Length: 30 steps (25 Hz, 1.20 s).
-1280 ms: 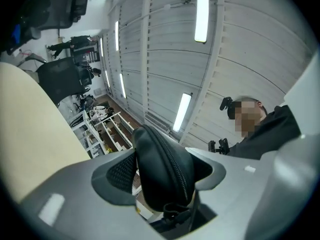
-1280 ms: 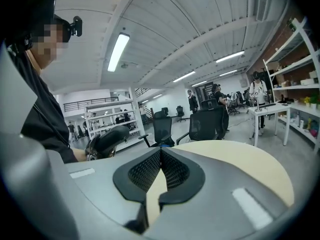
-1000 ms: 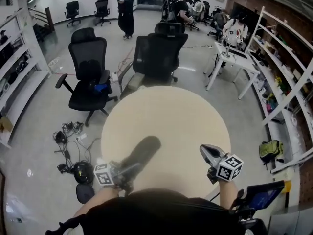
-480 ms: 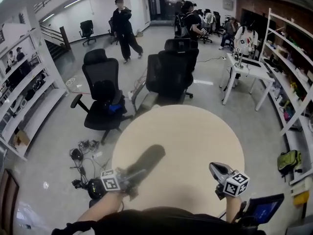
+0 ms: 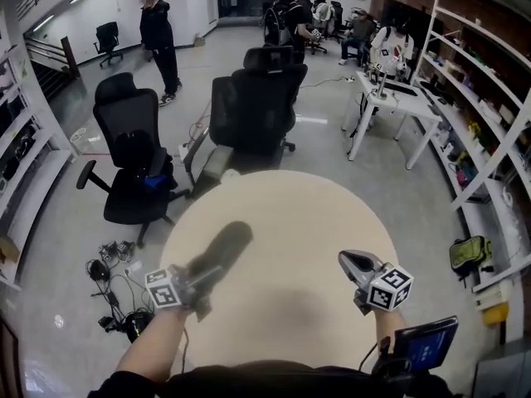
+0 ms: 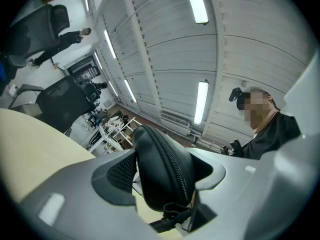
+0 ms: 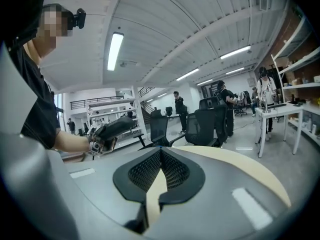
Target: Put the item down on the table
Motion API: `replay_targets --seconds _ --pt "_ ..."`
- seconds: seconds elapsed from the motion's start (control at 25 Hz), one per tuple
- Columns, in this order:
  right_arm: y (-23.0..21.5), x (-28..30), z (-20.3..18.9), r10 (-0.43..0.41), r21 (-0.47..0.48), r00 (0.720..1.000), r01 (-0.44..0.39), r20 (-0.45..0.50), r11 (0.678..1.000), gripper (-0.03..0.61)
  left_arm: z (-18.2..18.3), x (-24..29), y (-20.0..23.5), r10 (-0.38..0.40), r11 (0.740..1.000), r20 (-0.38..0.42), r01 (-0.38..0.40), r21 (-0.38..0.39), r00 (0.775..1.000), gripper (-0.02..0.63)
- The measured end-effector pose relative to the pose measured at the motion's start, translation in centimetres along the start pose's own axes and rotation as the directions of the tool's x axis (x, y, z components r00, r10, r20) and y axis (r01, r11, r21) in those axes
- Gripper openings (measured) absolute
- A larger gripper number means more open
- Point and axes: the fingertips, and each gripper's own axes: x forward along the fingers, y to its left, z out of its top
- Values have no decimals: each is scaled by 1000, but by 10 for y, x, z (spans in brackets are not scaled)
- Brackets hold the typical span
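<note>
A long black zippered case (image 5: 221, 249) (image 6: 161, 166) sticks out of my left gripper (image 5: 202, 277) (image 6: 162, 173), whose jaws are shut on its near end. The case is in the air, tilted up and away over the left part of the round beige table (image 5: 299, 214). The right gripper view shows the case (image 7: 116, 127) held clear above the tabletop. My right gripper (image 5: 352, 262) (image 7: 160, 156) hovers over the table's right front part with its pads together and nothing between them.
Black office chairs (image 5: 253, 98) (image 5: 129, 152) stand just beyond the table. Cables and gear (image 5: 112, 259) lie on the floor at left. A white desk (image 5: 390, 98), shelving and a green backpack (image 5: 469, 251) are at right. People stand farther back.
The head view has swung about. My left gripper, still shut on the case, now shows a little farther left. The right gripper stays where it was, pads together.
</note>
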Motion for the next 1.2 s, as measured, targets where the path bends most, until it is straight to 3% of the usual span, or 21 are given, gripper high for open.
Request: replay_targets --seconds 0.28,0.8,1.04,1.2 --pt "-79 65 22 -14 -45 999 16 32 999 14 16 66 79 -27 998 -63 30 62 998 296" --pt "-201 178 5 -12 -96 999 16 44 995 15 8 165 247 -39 989 -200 66 134 979 296" --pt "-238 210 -24 -8 -161 1000 7 -6 987 15 -18 200 326 26 961 -351 73 267 936 296" --pt "-257 224 -42 -2 -201 999 -4 -34 980 15 -39 226 367 89 913 -468 115 391 879 296"
